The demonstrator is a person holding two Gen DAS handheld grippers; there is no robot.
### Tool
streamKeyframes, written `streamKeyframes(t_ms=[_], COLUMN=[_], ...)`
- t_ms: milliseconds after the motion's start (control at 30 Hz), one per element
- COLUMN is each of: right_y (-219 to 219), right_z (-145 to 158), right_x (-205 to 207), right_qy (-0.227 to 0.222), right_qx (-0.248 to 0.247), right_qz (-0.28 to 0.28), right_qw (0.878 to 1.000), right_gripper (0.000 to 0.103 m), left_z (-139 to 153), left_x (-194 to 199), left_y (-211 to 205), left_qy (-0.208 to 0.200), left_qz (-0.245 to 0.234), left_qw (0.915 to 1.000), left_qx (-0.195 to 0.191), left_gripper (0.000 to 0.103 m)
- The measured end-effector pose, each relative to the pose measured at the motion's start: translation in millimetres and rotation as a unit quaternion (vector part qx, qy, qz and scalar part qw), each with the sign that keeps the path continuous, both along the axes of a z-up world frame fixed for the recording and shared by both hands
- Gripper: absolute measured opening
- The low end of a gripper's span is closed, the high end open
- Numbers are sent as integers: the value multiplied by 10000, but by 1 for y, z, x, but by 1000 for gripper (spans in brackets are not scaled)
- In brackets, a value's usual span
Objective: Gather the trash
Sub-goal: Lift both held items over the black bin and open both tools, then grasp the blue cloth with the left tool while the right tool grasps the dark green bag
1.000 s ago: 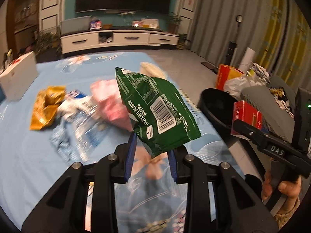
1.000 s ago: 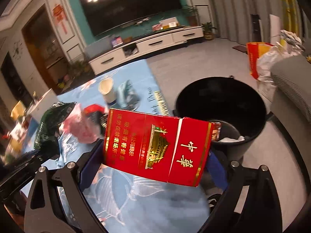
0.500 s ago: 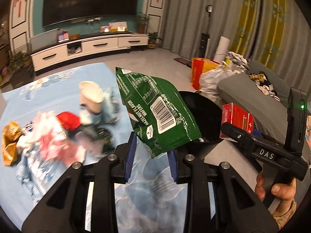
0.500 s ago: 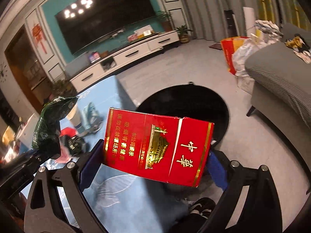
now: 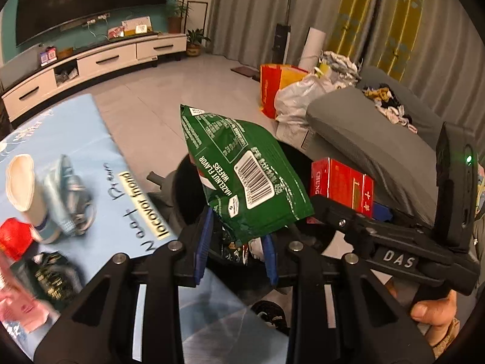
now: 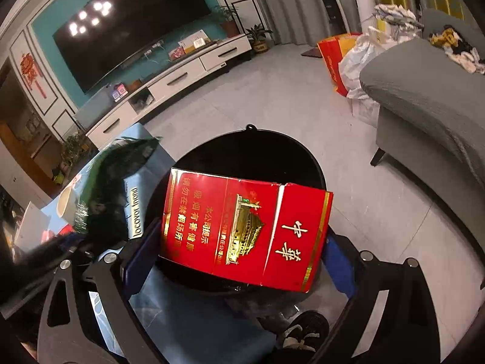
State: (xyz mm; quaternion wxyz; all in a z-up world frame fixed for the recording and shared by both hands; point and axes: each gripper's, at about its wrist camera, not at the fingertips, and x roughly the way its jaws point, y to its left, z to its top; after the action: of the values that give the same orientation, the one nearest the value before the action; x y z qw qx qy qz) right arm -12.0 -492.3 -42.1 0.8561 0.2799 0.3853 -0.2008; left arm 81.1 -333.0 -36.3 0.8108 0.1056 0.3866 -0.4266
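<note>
My left gripper [image 5: 236, 242] is shut on a green wafer bag [image 5: 242, 176] and holds it over the near edge of the black trash bin [image 5: 185, 200]. My right gripper [image 6: 239, 251] is shut on a red cigarette carton [image 6: 245, 230] and holds it above the bin's opening [image 6: 251, 151]. The carton also shows in the left wrist view [image 5: 341, 185], to the right of the bag. The bag shows blurred at the left of the right wrist view [image 6: 115, 166].
The blue-clothed table [image 5: 75, 139] lies to the left with a paper cup [image 5: 24, 188], a crumpled blue wrapper [image 5: 66, 197], a red item [image 5: 15, 236] and pink wrapper [image 5: 21, 309]. A grey sofa [image 6: 430, 97] stands right of the bin. A shoe [image 6: 303, 330] is below the carton.
Both grippers have swung right, away from the table and over the bin, each still holding its item. The trash on the table has slid to the left of the view.
</note>
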Motion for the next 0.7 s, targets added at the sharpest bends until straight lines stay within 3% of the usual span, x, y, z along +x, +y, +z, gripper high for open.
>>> streamKeyframes(t_ms=[200, 367, 500, 700], right_y=[-15, -18, -18, -11], right_z=[-18, -22, -20, -4], right_x=[12, 17, 17, 10], right_qy=[127, 182, 163, -29], right_qx=[294, 404, 484, 478], right_qz=[-94, -143, -166, -175], right_qw=[9994, 9989, 9986, 9987], right_gripper=[94, 94, 94, 94], left_z=[-30, -36, -30, -13], left_x=[12, 13, 12, 10], left_y=[-21, -24, -16, 10], left_qy=[269, 321, 286, 368], left_qz=[-103, -78, -44, 112], left_qw=[9992, 9990, 9994, 9991], left_qx=[262, 299, 175, -166], left_gripper=[35, 62, 67, 86])
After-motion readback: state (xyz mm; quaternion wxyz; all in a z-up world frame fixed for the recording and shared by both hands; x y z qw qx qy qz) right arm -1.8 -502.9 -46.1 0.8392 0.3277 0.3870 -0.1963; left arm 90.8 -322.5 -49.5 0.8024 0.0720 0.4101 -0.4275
